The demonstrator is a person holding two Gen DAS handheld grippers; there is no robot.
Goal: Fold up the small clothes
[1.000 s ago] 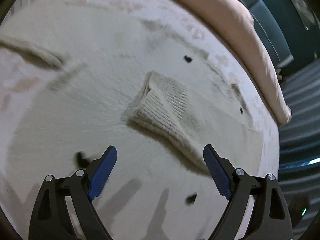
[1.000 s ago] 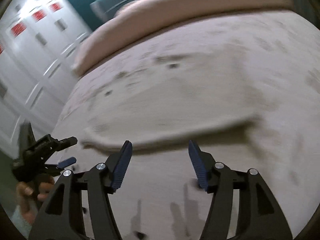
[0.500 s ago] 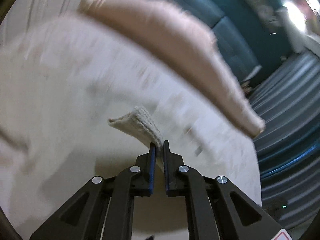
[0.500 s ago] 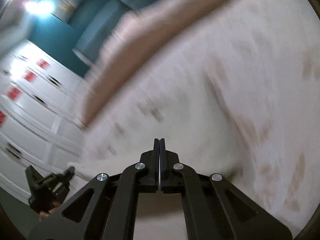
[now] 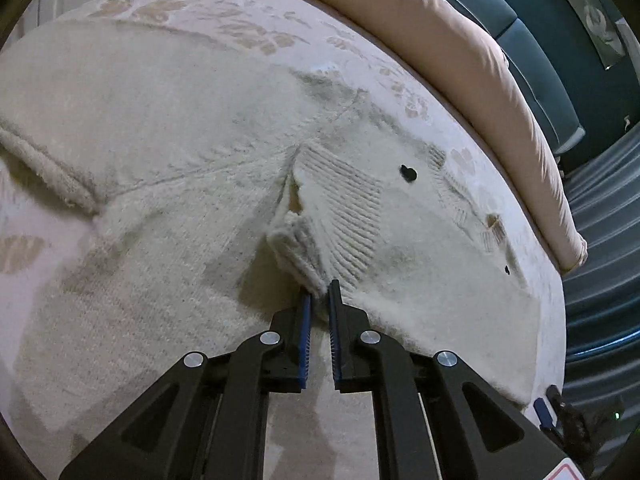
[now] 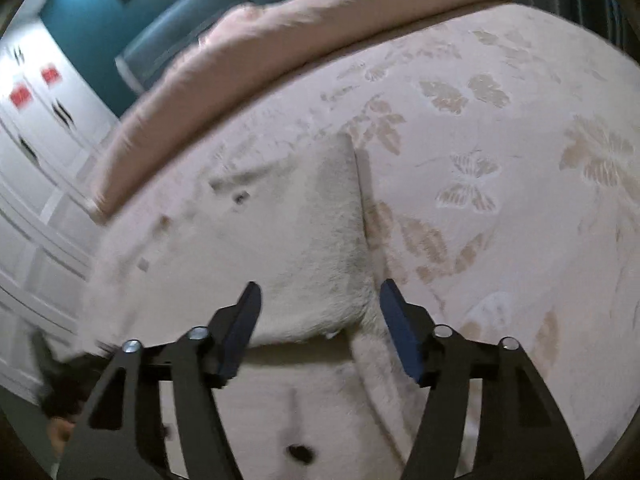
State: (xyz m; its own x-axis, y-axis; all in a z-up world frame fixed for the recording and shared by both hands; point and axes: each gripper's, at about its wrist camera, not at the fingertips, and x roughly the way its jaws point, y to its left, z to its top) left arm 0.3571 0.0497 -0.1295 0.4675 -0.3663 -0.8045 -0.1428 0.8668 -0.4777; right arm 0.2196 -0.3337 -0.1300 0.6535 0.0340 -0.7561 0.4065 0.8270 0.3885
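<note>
A cream knitted sweater (image 5: 160,208) lies spread on the bed, with black buttons (image 5: 408,173) down its front. Its ribbed sleeve cuff (image 5: 296,248) is folded over onto the body. My left gripper (image 5: 319,290) is shut on the near edge of that cuff, and knit shows between the blue pads. In the right wrist view a folded part of the sweater (image 6: 312,240) lies under my right gripper (image 6: 320,292). Its jaws are opening, and the pads stand apart on either side of the fabric without pressing it.
The bedspread (image 6: 500,160) is pale with a leaf and butterfly pattern. A pink duvet roll (image 5: 460,40) lies along the far side before a teal headboard (image 5: 540,60). White wardrobe doors (image 6: 40,140) stand at the left. The bed's edge falls away at the right (image 5: 552,320).
A second ago both grippers were open. Both then shut, the left on the cuff. The left has brought the cuff down onto the sweater and stays shut; the right has opened again.
</note>
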